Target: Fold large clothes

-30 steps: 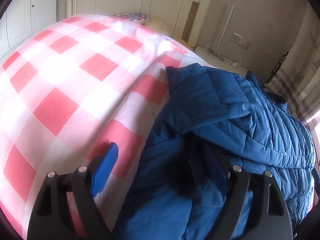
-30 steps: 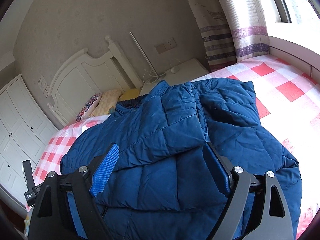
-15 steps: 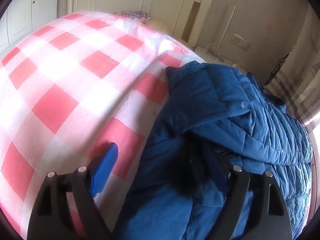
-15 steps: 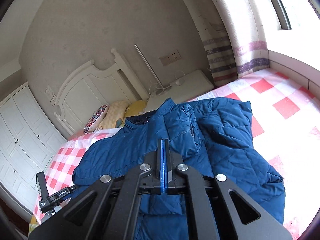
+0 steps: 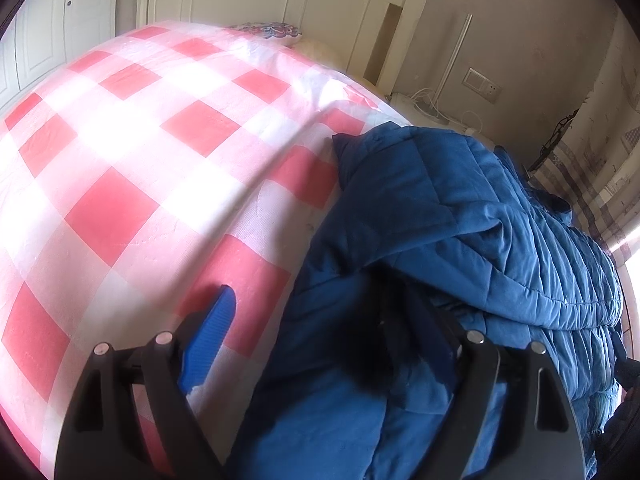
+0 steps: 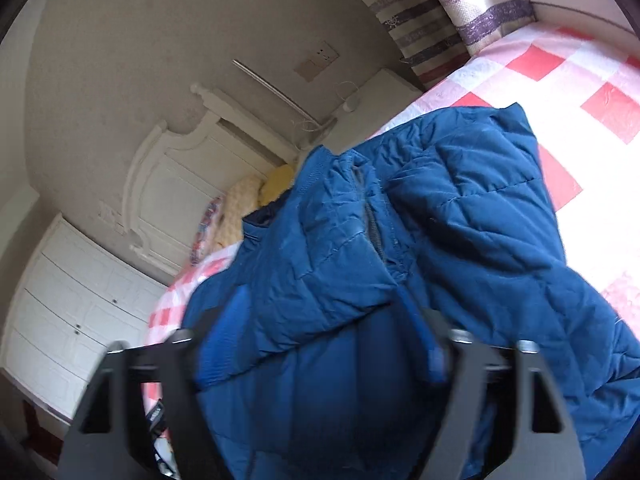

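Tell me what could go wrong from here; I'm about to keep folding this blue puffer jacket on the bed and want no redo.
1. The jacket is bulky and rumpled, so a fold may spring back open.
2. The left gripper straddles the jacket's edge, one finger over the checked bedspread; closing may pinch the cover too.
3. The right gripper, its jaws opening over layered fabric, may catch several layers.

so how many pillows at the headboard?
3 show in the right wrist view, lined up by the headboard: patterned pillow, cream pillow, yellow pillow. The jacket may hide more.
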### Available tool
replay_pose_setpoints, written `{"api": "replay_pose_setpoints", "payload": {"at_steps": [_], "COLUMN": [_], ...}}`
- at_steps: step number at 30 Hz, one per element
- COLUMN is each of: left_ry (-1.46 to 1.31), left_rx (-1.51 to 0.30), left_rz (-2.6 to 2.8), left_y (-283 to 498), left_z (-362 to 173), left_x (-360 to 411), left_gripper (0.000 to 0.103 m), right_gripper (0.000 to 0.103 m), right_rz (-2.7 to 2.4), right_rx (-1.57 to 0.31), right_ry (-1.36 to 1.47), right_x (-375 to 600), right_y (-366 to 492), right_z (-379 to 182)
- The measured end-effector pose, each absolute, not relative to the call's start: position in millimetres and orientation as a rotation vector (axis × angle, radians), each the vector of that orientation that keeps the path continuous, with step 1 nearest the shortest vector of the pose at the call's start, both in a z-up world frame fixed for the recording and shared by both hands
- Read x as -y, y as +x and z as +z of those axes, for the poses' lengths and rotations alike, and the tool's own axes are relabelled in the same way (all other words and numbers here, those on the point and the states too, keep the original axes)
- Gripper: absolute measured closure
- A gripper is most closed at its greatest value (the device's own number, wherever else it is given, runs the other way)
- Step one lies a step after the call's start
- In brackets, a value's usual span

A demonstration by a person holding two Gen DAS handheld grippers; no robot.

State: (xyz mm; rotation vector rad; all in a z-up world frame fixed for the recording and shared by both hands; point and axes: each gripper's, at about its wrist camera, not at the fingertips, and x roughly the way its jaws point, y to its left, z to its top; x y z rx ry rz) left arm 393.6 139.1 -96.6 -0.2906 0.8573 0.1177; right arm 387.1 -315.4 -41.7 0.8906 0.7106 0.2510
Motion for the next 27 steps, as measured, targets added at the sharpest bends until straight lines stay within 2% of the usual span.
{"api": "replay_pose_setpoints", "payload": {"at_steps": [4, 7, 9, 11, 14, 19, 21, 24, 25, 26, 27], "left_ry": [-0.298, -0.299, -0.301, -0.303, -0.307, -0.313, -0.312, -0.310, -0.310, -0.309, -0.309], "left_rx": [-0.859, -0.859, -0.859, -0.860, -0.860, -0.860, -0.858, -0.858, -0.857, -0.855, -0.856], "left_rz": [0.115, 0.116, 0.115, 0.115, 0.113, 0.109, 0.108, 0.110, 0.110, 0.111, 0.111], "left_y": [393.6, 393.8, 393.8, 394.0, 394.2, 394.8, 395.0, 395.0, 394.7, 394.7, 394.3], "left_z": [-97.5, -97.6, -97.8, -97.9, -98.2, -98.6, -98.7, -98.3, -98.0, -97.8, -97.8], "left_x": [-139.9, -140.2, -140.5, -140.4, -140.6, -141.8, -142.6, -142.6, -142.7, -142.7, -142.5], "left_gripper": [0.017, 0.017, 0.017, 0.017, 0.017, 0.017, 0.017, 0.017, 0.017, 0.017, 0.017], "right_gripper": [0.005, 0.005, 0.010, 0.048, 0.081, 0.085, 0.085, 0.081, 0.072, 0.053, 0.044], "right_rz": [0.252, 0.234, 0.239, 0.185, 0.181, 0.161, 0.128, 0.064, 0.078, 0.072, 0.056], "right_rx": [-0.757, -0.733, -0.741, -0.793, -0.772, -0.578, -0.577, -0.676, -0.718, -0.747, -0.746], "right_ry": [0.780, 0.816, 0.808, 0.733, 0.745, 0.630, 0.637, 0.552, 0.588, 0.645, 0.678], "right_x": [302.1, 308.4, 305.9, 300.3, 300.0, 292.6, 297.4, 300.0, 304.9, 312.3, 316.3], "right_y": [385.4, 398.0, 413.0, 425.4, 414.6, 336.5, 315.5, 321.1, 326.4, 327.2, 325.6], "right_z": [-39.8, -37.7, -34.8, -33.0, -29.2, 8.0, 3.5, -16.5, -24.7, -30.5, -28.4]}}
